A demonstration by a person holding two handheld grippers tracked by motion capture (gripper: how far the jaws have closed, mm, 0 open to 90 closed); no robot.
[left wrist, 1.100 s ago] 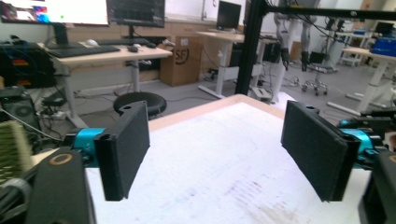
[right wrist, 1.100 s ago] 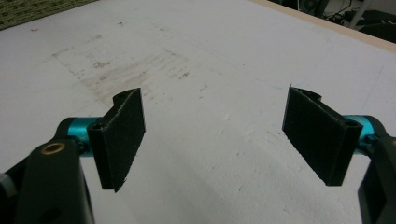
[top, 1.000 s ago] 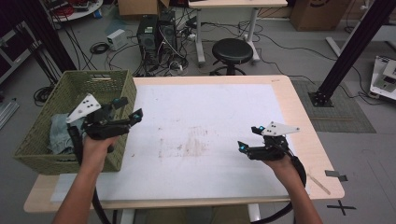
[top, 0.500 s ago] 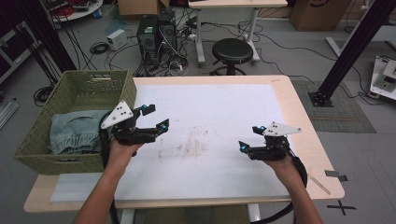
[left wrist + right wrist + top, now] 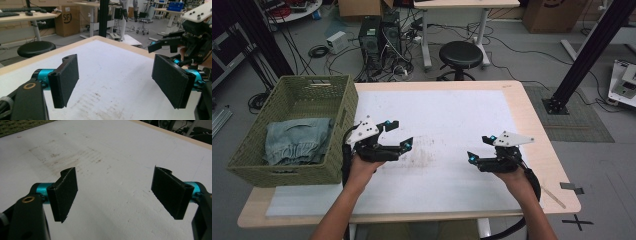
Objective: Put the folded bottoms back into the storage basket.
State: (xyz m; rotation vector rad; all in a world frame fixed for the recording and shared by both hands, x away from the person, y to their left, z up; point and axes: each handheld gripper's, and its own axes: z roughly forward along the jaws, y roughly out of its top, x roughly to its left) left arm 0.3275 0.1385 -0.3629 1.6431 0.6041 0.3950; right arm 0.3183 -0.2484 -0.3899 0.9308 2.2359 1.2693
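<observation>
Holding a gripper in each hand, the person keeps both above the white sheet that covers the wooden table. The left gripper is over the left part of the sheet, just beside the near right corner of the green woven basket, and it points toward the middle of the table. Its jaws stand wide apart with nothing between them; in the left gripper view the two black pads face each other with only the sheet seen in the gap. The right gripper is over the right part of the sheet, nearer to the front edge than to the far edge, and it points to the left, toward the other gripper. Its jaws are also wide apart and hold nothing; the right gripper view shows bare sheet between them. The two grippers are well apart from each other.

The folded grey-blue cloth lies inside the basket, in the near half of it, against the right wall. The basket stands at the left edge of the table, partly over that edge. A brownish stain marks the sheet between the two grippers. Beyond the far edge of the table a black round stool stands on the floor.
</observation>
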